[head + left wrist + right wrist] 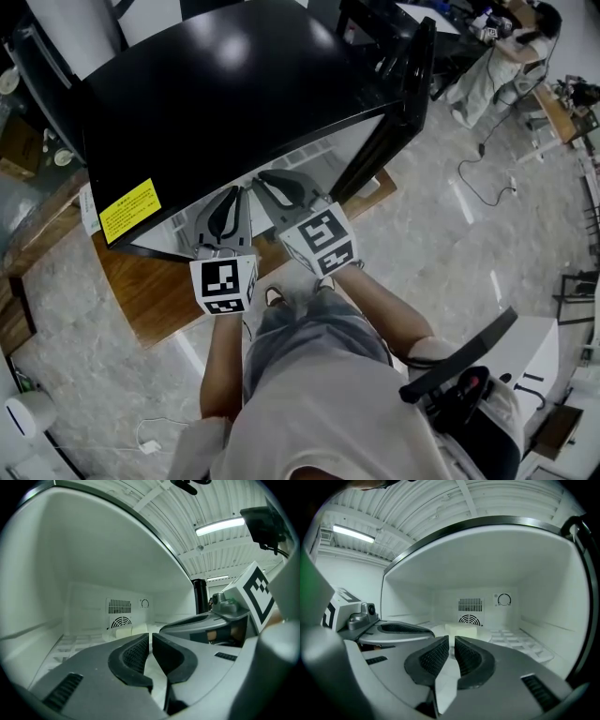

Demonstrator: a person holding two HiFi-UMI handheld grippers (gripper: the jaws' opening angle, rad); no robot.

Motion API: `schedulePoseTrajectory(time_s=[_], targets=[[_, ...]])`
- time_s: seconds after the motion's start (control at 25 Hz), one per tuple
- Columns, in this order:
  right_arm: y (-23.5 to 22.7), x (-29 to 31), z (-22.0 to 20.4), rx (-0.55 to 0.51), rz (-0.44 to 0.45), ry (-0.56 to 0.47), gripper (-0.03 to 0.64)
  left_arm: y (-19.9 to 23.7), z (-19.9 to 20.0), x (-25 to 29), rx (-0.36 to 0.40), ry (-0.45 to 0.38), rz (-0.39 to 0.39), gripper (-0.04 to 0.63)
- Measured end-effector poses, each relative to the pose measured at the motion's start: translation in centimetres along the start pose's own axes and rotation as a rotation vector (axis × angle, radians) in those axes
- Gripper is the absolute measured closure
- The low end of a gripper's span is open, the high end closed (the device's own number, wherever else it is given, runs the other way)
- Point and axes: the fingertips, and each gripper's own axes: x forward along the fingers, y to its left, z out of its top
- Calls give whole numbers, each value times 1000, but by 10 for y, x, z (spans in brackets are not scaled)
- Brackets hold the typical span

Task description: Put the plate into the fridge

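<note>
Standing on a wooden platform, the black fridge has its door swung out to the person's right. That leaves the white cavity free for both tools to enter side by side from the front.

The plate is inside that cavity, just over the ribbed white shelf. Whether it rests there or hangs a little above cannot be told. Two tools carry it, which looks like a way of keeping it level so that the pale block lying on it does not slide.

The left gripper is clenched on the plate's near rim, with only a sliver of white between its ribbed pads. The right gripper, close beside it, is clamped on the same rim in the same way. In the head view their tips vanish under the fridge's top edge.

On the back wall are a slotted vent and a small dial, both well behind the plate, so there is room to go deeper. Nothing on the shelf blocks the way. The likeliest snags are the cavity's low ceiling above the tools and the door frame at the right.

Outside, a yellow label marks the fridge's corner, and a cable trails across the floor, well apart from the work.
</note>
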Motion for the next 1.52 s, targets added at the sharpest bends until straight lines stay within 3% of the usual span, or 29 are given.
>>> schedulePoseTrajectory(time_s=[0.24, 0.56, 0.68, 0.88, 0.96, 1.2, 1.52], targets=[[-3, -10, 2, 7, -25, -40, 578, -5, 0, -5, -46, -44, -3, 557], [16, -90, 0, 40, -61, -79, 598, -45, 8, -59, -127, -115, 110, 571], [17, -148, -15, 56, -53, -71, 598, -99, 9, -85, -135, -116, 146, 575], [11, -337, -77, 59, -30, -79, 599, -284, -11, -152, -116, -108, 217, 577], [9, -388, -85, 25, -32, -90, 598, -331, -12, -171, -112, -103, 241, 577], [22, -458, -102, 39, -24, -75, 600, -398, -15, -209, -97, -81, 289, 577], [31, -508, -96, 30, -13, -93, 600, -438, -8, -233, -113, -77, 302, 577]])
